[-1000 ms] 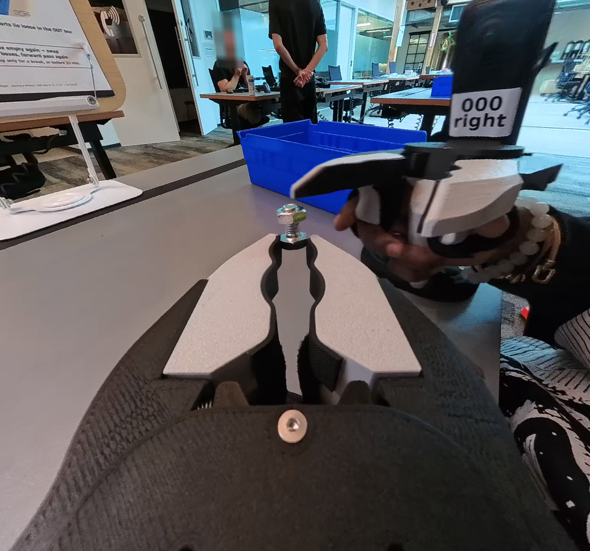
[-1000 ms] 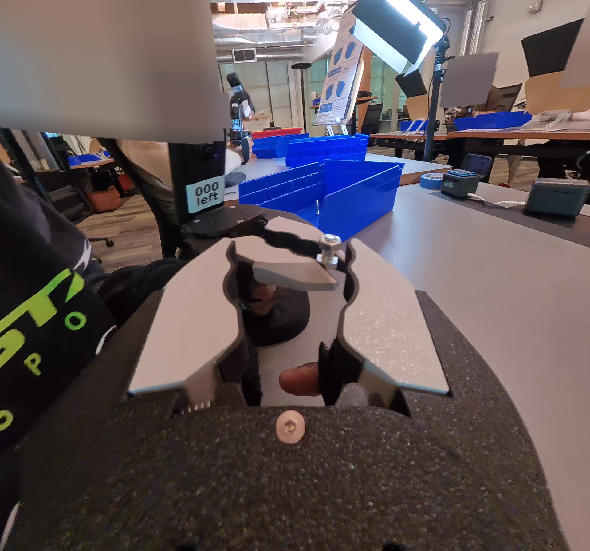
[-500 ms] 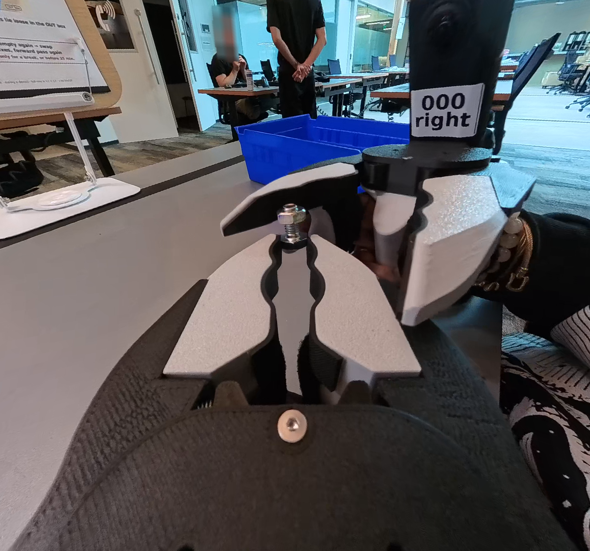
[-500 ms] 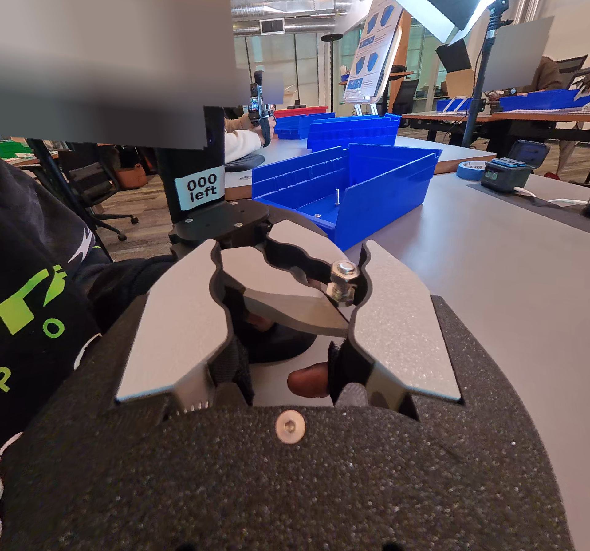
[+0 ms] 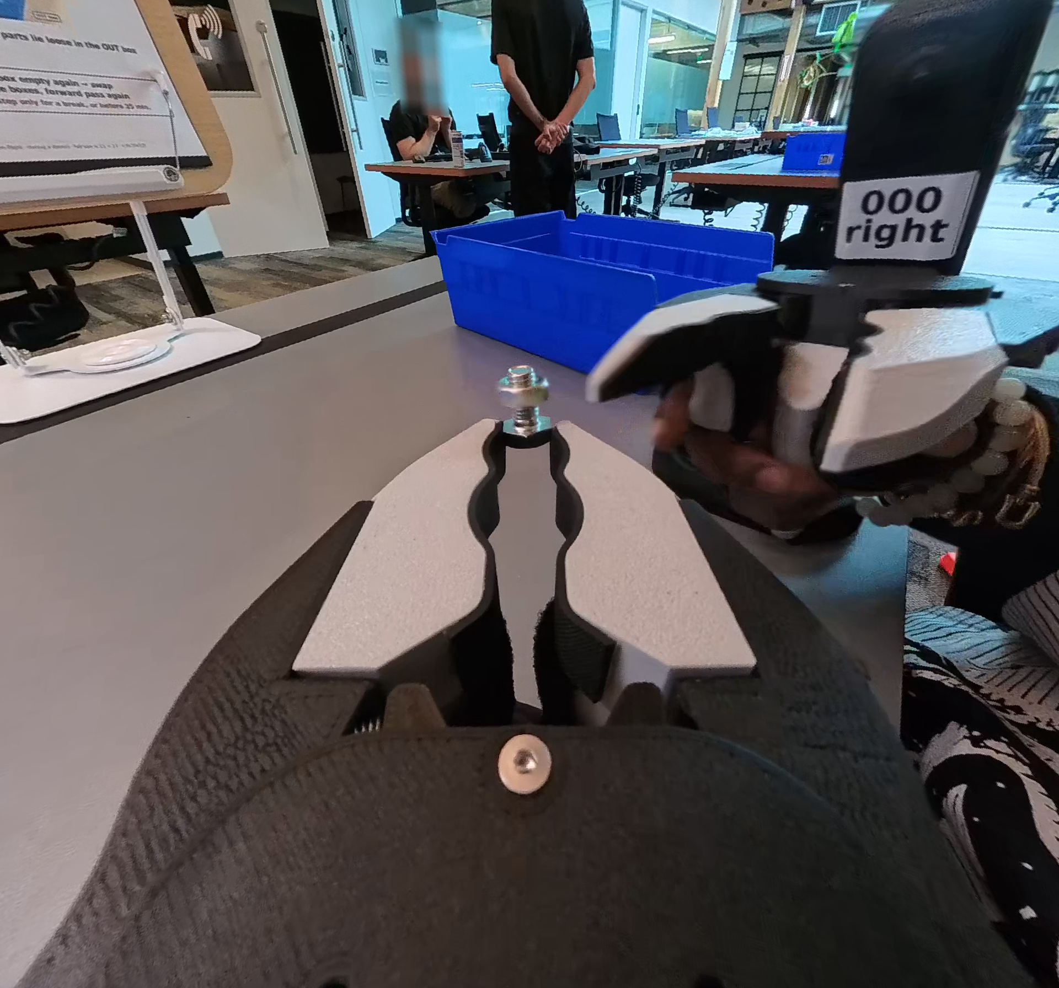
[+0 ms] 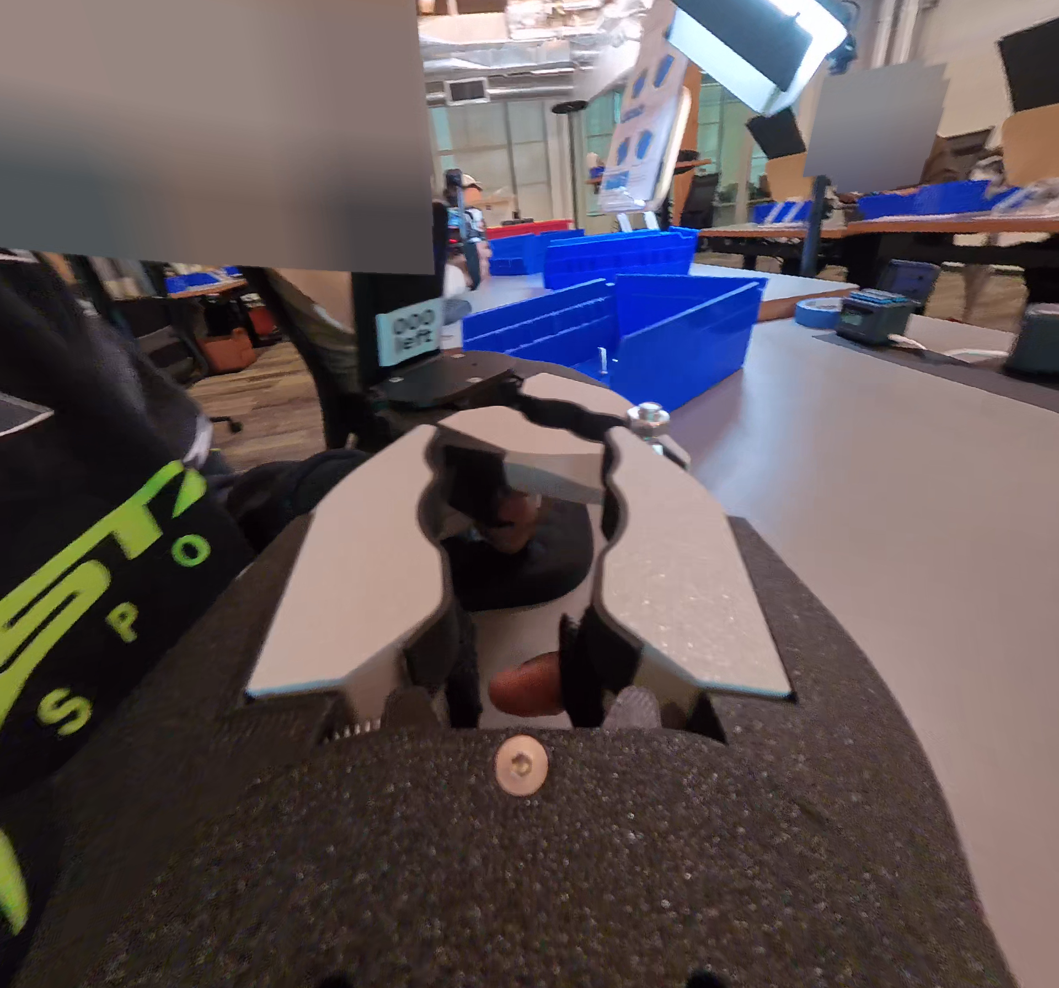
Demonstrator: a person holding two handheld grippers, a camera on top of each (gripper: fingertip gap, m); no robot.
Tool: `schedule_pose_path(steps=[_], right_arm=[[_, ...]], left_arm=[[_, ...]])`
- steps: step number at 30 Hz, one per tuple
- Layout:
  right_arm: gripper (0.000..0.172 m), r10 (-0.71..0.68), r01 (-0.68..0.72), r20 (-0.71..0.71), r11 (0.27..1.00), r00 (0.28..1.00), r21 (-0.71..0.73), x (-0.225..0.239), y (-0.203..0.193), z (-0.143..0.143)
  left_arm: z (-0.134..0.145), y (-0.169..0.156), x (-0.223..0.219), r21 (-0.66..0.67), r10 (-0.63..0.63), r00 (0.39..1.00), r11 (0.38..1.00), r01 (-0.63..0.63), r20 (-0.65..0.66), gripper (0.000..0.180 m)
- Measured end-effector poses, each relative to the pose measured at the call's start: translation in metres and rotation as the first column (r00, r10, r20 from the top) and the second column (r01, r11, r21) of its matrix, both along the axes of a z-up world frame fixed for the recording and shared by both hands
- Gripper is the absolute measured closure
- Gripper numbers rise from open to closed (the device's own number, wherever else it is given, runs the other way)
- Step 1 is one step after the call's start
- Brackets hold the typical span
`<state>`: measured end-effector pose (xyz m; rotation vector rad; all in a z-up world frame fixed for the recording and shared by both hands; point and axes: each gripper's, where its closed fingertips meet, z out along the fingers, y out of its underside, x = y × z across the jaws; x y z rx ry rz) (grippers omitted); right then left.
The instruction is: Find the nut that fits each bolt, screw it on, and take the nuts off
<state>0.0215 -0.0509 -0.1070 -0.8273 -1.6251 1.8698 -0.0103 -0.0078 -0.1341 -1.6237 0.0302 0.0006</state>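
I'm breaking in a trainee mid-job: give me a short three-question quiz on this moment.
1. True or false: the left gripper clamps the bolt by its head, shank pointing up.
2. Where does the nut sit? A) on the table B) near the top of the bolt's thread C) in the blue bin
3. Fill in: the right gripper's fingers are ____ and hold nothing.

Key: 1 true; 2 B; 3 open
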Motion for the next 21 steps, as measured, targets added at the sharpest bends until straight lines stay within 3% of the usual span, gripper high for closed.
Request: schedule_pose_path(steps=[4, 10, 21], right_arm=[[0.123, -0.046, 0.046, -0.023, 0.999, 0.999, -0.024, 0.0, 0.012, 0.004], [0.093, -0.046, 0.046, 0.001, 0.999, 0.999, -0.019, -0.03, 0.007, 0.001], [0.093, 0.017, -0.018, 0.017, 0.998, 1.0, 0.064, -0.038, -0.014, -0.006]], left_arm=[[0.0, 0.0, 0.001, -0.002, -0.003, 1.0, 1.0, 0.003, -0.007, 0.166], [0.0, 0.0, 0.003, 0.0, -0.014, 1.0, 1.0, 0.014, -0.015, 0.166], [-0.001, 0.0, 0.003, -0.002, -0.014, 1.0, 1.0, 0.014, -0.015, 0.166]])
